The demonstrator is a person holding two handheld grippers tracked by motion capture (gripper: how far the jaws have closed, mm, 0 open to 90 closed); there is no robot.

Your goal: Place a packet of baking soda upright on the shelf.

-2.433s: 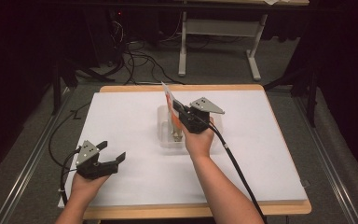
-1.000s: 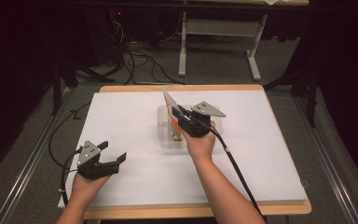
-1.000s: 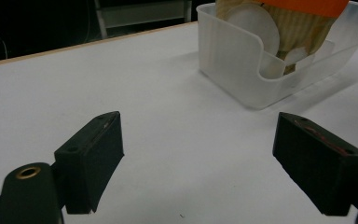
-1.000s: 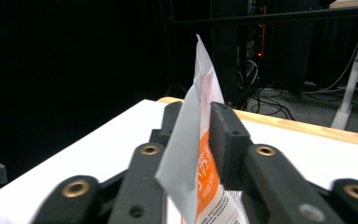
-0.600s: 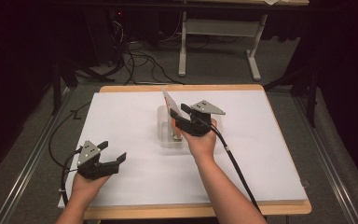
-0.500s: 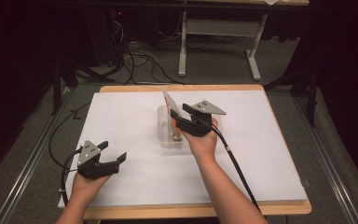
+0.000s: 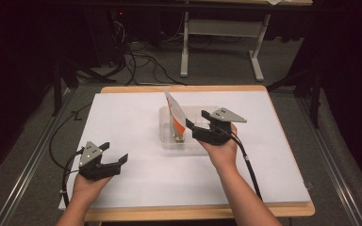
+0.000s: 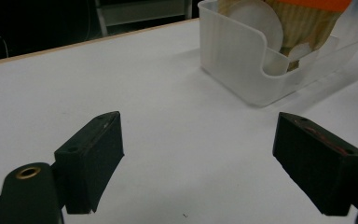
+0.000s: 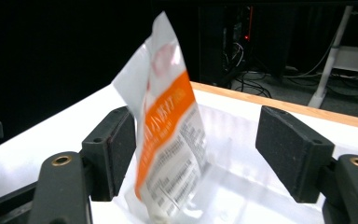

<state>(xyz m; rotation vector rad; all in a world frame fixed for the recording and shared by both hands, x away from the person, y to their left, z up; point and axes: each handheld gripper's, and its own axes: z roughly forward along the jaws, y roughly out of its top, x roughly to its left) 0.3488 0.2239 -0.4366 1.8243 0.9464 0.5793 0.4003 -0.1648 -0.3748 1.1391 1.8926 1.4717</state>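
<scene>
Right gripper view: packet [image 9: 168, 135] between parted jaws.

Dark room — grey carpet [image 7: 23, 155], tangled cables [image 7: 136, 59], white desk frame [image 7: 221, 28].

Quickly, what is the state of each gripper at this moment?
Left gripper: open, holding nothing, above the table.
Right gripper: open, fingers either side of the orange-and-white packet, not clamped.
</scene>
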